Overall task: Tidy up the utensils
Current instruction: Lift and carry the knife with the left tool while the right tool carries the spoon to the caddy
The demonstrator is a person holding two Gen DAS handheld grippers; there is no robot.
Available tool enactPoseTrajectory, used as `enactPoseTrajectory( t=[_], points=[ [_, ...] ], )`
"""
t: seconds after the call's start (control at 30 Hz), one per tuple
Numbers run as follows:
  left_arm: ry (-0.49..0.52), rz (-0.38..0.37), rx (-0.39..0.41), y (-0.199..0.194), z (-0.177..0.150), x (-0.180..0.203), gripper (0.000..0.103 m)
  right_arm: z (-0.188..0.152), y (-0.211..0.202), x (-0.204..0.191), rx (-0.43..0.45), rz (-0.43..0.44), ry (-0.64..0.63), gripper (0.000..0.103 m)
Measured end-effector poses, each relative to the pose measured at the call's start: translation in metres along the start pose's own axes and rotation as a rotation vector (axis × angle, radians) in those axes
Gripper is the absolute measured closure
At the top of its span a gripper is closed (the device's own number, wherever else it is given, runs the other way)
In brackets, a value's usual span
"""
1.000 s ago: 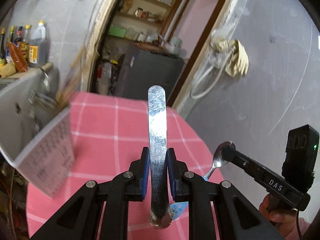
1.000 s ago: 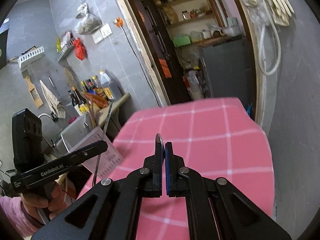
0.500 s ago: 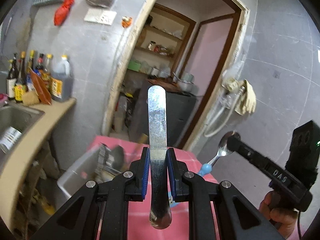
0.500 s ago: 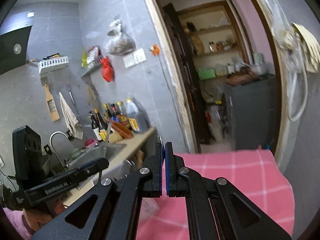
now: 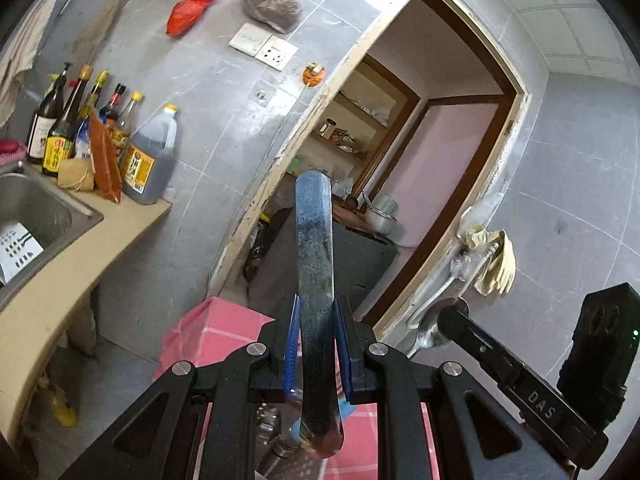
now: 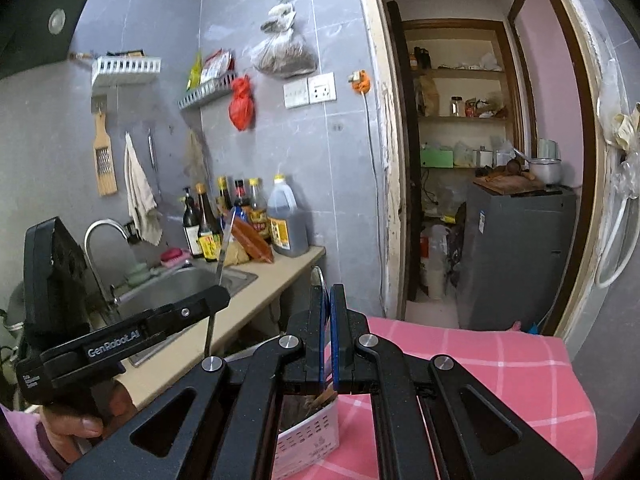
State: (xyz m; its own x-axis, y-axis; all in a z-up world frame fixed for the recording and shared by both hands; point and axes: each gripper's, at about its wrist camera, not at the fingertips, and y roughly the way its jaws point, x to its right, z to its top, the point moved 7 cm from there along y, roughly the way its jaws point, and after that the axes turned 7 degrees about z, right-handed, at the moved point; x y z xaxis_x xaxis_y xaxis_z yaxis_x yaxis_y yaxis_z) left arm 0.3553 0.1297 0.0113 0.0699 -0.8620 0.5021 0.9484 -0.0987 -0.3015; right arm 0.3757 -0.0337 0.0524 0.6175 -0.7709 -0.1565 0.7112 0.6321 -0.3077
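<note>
Both grippers pinch utensils: left gripper [image 5: 315, 338] clamps a flat handle [image 5: 314, 248]; right gripper [image 6: 330, 334] clamps a spoon [image 5: 434, 326].

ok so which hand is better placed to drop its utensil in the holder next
Right, probably. The right tongs, shut on a spoon, hang directly above the white utensil holder. The left tongs, gripping a flat metal utensil, sit off to its side.
</note>
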Motion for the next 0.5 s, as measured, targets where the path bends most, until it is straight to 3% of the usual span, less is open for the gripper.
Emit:
enactPoseTrajectory(
  t=[0.5],
  points=[
    [0.131, 0.065, -0.043, 0.012, -0.040, -0.005, 0.086, -0.035, 0.019, -0.002, -0.136, 0.040, -0.015, 0.100]
  ],
)
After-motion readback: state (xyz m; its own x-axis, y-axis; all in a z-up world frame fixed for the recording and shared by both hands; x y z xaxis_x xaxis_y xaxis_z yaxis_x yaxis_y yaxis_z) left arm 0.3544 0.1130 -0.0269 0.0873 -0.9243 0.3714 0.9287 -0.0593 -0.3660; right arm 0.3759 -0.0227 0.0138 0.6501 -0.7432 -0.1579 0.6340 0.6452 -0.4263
